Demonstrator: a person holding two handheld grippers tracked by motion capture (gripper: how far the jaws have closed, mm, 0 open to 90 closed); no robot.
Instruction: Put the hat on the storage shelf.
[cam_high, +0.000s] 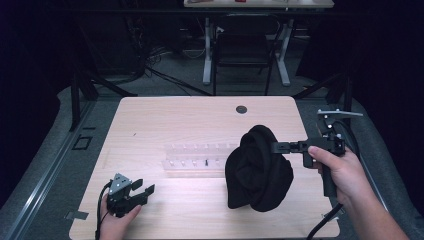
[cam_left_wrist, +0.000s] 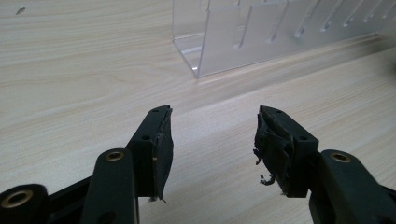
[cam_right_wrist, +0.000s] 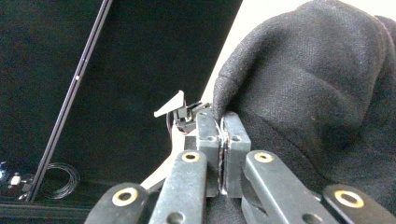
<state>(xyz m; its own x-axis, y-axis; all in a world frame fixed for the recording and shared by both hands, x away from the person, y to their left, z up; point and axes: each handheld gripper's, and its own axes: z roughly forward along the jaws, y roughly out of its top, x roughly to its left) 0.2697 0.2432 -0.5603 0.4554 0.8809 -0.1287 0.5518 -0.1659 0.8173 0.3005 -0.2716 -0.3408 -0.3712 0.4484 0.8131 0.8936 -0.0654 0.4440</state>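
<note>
Black knitted fabric, apparently a beanie or similar soft garment (cam_high: 259, 170), hangs in a bunched mass over the right half of the wooden table (cam_high: 165, 115), its lower folds resting on or just above the near part of the top. The right gripper (cam_high: 274, 146) reaches in level from the right and pinches the cloth at its upper right edge; in the right gripper view the jaws stand pressed together with a fold of the fabric (cam_right_wrist: 308, 88) caught between them. The bulk of the garment lies left of and below those jaws, its long axis running roughly top to bottom as it droops.

The left gripper (cam_high: 142, 186) sits low at the near left corner of the table, held by the person's left hand (cam_high: 116, 220), jaws apart with nothing between them. In the left gripper view it points along the bare wood toward the clear acrylic rack (cam_left_wrist: 261, 37). The garment lies well to its right, so the right hand is by far the nearer one and already has it.

That rack (cam_high: 200, 159), a row of slotted dividers, lies along the middle of the table, its right end just beside the hanging cloth. I judge that any sideways swing to the left could drag the folds against the rack. A small dark grommet (cam_high: 241, 109) sits at the far edge, well clear.
</note>
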